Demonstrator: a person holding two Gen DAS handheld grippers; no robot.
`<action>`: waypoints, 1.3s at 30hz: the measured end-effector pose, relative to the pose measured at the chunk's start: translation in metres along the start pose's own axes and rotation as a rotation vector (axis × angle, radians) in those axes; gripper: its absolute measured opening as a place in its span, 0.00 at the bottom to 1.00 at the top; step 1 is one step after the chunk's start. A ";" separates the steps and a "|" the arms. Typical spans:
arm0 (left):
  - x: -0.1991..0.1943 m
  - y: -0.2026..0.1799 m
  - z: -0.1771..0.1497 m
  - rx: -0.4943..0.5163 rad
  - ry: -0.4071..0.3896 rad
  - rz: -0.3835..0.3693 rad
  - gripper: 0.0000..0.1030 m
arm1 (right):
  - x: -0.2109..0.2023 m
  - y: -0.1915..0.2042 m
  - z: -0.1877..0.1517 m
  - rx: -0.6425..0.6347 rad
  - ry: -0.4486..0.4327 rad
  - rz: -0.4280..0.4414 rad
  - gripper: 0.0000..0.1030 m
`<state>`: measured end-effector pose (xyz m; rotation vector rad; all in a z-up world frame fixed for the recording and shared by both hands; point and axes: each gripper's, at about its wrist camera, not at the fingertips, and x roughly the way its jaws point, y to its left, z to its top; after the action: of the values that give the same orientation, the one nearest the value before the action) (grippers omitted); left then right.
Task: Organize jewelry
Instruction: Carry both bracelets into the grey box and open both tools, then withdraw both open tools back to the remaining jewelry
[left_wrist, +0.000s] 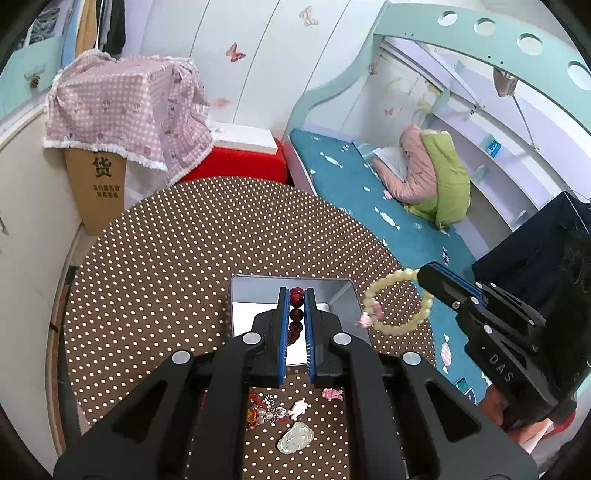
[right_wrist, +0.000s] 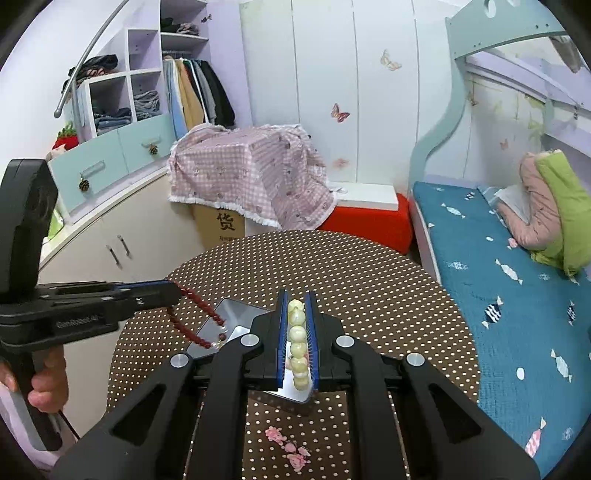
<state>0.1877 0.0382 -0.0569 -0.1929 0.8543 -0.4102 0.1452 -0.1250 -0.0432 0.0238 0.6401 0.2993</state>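
Note:
My left gripper (left_wrist: 296, 291) is shut on a dark red bead bracelet (left_wrist: 296, 314) and holds it over the open silver tin box (left_wrist: 341, 295) on the round dotted table (left_wrist: 166, 258). In the right wrist view the red bracelet (right_wrist: 195, 317) hangs from the left gripper (right_wrist: 177, 290) above the box (right_wrist: 240, 317). My right gripper (right_wrist: 296, 295) is shut on a pale yellow bead bracelet (right_wrist: 297, 343). In the left wrist view the yellow bracelet (left_wrist: 397, 299) with a pink charm dangles from the right gripper (left_wrist: 421, 275), beside the box's right edge.
Loose jewelry lies near the table's front: a red and silver tangle (left_wrist: 262, 410), a white charm (left_wrist: 298, 406), a pink charm (left_wrist: 332, 394) and a pale jade pendant (left_wrist: 295, 437). Pink flower pieces (right_wrist: 288, 445) lie below the right gripper. A bed (right_wrist: 517, 295) stands to the right.

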 end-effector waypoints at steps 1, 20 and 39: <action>0.006 0.001 -0.001 -0.004 0.014 0.000 0.08 | 0.004 0.000 0.000 0.003 0.012 0.010 0.08; 0.038 0.013 -0.019 -0.007 0.116 0.050 0.09 | 0.034 0.002 -0.013 0.013 0.121 -0.001 0.32; 0.016 0.017 -0.055 -0.021 0.136 0.141 0.23 | 0.011 -0.003 -0.035 0.043 0.117 -0.026 0.48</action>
<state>0.1598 0.0463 -0.1090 -0.1242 1.0001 -0.2852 0.1341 -0.1271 -0.0779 0.0394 0.7621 0.2626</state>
